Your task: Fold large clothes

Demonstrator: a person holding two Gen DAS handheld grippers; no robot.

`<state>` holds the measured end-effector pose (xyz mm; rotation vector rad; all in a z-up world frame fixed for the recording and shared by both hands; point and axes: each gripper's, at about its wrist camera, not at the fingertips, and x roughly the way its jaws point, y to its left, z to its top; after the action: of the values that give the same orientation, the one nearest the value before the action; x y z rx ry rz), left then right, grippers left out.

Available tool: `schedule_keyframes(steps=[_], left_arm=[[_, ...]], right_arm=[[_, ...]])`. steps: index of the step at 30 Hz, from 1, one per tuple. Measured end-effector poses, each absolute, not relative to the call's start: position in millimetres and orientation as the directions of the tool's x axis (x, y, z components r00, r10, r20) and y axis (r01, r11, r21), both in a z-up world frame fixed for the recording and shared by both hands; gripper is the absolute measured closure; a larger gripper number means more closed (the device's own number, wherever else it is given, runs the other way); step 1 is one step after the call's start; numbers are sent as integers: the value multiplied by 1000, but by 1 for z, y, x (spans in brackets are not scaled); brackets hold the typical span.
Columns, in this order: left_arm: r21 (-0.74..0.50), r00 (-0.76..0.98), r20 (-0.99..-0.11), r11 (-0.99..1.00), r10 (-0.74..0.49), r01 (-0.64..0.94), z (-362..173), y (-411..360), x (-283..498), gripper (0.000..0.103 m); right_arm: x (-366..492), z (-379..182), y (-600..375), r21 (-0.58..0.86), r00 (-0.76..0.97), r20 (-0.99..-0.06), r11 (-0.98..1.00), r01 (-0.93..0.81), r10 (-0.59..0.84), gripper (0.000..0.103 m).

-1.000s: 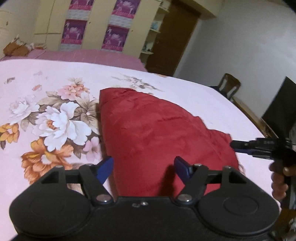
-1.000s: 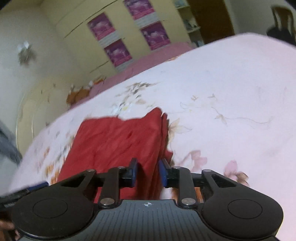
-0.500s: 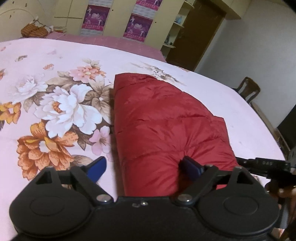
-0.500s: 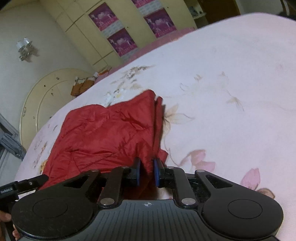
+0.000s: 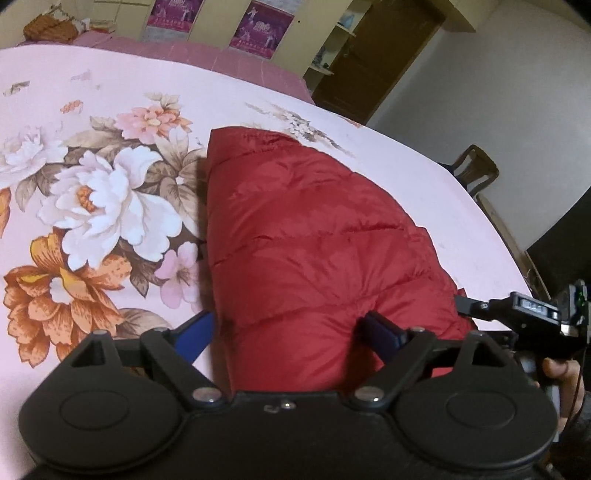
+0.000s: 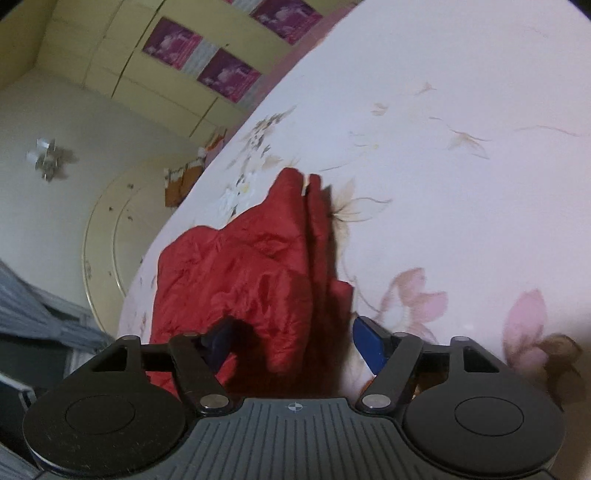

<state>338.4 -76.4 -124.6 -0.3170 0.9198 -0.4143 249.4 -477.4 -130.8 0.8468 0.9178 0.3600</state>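
A red quilted jacket (image 5: 314, 243) lies folded into a thick bundle on the floral bed sheet (image 5: 110, 192). My left gripper (image 5: 291, 332) is open, its blue fingers on either side of the jacket's near end. My right gripper (image 6: 295, 339) is open, its fingers on either side of the jacket's (image 6: 251, 273) stacked folded edge. The right gripper also shows in the left wrist view (image 5: 517, 310), at the jacket's right corner, held by a hand.
The bed's right edge runs near a wooden chair (image 5: 476, 170) and a dark screen (image 5: 561, 251). A yellow wardrobe with purple posters (image 5: 258, 26) and a brown door (image 5: 380, 55) stand behind. A round headboard (image 6: 122, 229) shows in the right wrist view.
My right gripper, shut on the jacket's edge before, has opened and let it go. My left gripper stayed open and moved closer over the jacket's near end.
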Motion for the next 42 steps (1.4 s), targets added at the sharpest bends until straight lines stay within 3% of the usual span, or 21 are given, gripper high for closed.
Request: schedule_keyframes(steps=[3, 4, 6, 9, 13, 14, 15, 19, 20, 21, 22, 27, 35, 42], left_arm=[[-447, 536, -694, 871, -481, 202, -127, -76, 340, 18], [-452, 535, -692, 868, -485, 203, -127, -78, 340, 24], [-429, 538, -704, 881, -463, 199, -127, -85, 340, 26], [-380, 542, -726, 904, -424, 198, -124, -95, 341, 27], [-356, 545, -733, 912, -408, 204, -122, -95, 339, 28], [-353, 546, -733, 913, -406, 204, -122, -95, 338, 28], [-353, 546, -733, 913, -405, 203, -122, -95, 338, 28], [-359, 549, -732, 913, -405, 194, -123, -94, 337, 28], [-359, 549, -732, 913, -403, 193, -123, -95, 337, 28], [-356, 550, -733, 914, -401, 192, -123, -95, 337, 28], [-354, 551, -733, 915, -399, 192, -122, -96, 337, 28], [-332, 563, -727, 919, -394, 214, -118, -100, 332, 33], [-305, 578, -709, 915, -404, 266, -105, -91, 323, 42], [-326, 633, -630, 893, -450, 310, -75, -36, 310, 44]], right_arm=[[252, -135, -475, 780, 582, -540, 622, 73, 609, 54], [251, -137, -476, 782, 582, -535, 619, 69, 612, 56], [250, -138, -473, 780, 576, -534, 624, 53, 619, 68], [250, -133, -466, 751, 571, -556, 660, 34, 604, 74], [247, -126, -466, 721, 575, -583, 691, 40, 575, 71], [246, -125, -466, 712, 579, -593, 700, 53, 560, 55], [244, -124, -468, 699, 588, -600, 713, 56, 543, 47], [249, -125, -461, 692, 566, -611, 721, 42, 553, 46], [252, -126, -459, 704, 562, -606, 709, 47, 564, 47], [255, -127, -457, 719, 554, -597, 693, 48, 580, 59], [257, -131, -455, 734, 544, -589, 677, 50, 597, 64], [251, -126, -450, 719, 573, -582, 695, 29, 578, 82], [240, -93, -436, 676, 624, -562, 736, -31, 543, 86], [227, -57, -380, 652, 677, -523, 755, -75, 519, 86]])
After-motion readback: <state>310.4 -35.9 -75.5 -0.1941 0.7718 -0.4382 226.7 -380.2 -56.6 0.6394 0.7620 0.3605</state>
